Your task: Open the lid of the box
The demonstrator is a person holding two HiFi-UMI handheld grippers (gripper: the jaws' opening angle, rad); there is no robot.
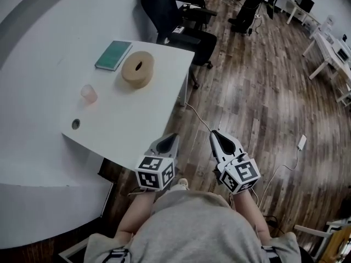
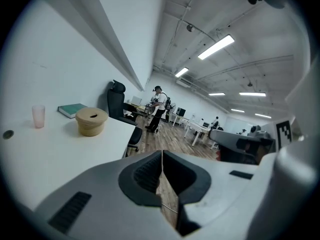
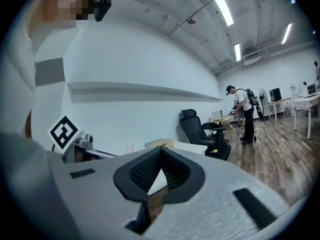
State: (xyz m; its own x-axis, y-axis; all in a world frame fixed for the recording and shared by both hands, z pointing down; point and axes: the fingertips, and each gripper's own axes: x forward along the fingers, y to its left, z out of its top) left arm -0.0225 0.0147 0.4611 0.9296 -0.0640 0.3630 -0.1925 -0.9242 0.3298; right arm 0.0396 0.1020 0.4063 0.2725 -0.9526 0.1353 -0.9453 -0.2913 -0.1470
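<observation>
The box [image 1: 137, 69] is a round tan woven one with a slotted lid on top, standing near the far right corner of the white table [image 1: 142, 130]. In the left gripper view the box [image 2: 91, 121] sits well ahead and to the left. My left gripper [image 1: 173, 137] is shut and empty, hovering at the table's near right edge. My right gripper [image 1: 215, 133] is also shut and empty, over the wooden floor beside the table. Both sets of jaws [image 2: 162, 153] [image 3: 160, 152] meet with nothing between them. A sliver of the tan box [image 3: 161, 143] shows over the right jaws.
A green book [image 1: 113, 55] lies behind the box, and a pink cup [image 1: 89, 93] stands to its left, with a cable hole [image 1: 75, 124] nearer. A black office chair [image 1: 170, 15] stands beyond the table. A white cable [image 1: 198, 118] runs across the floor. A person [image 1: 249, 7] stands far off.
</observation>
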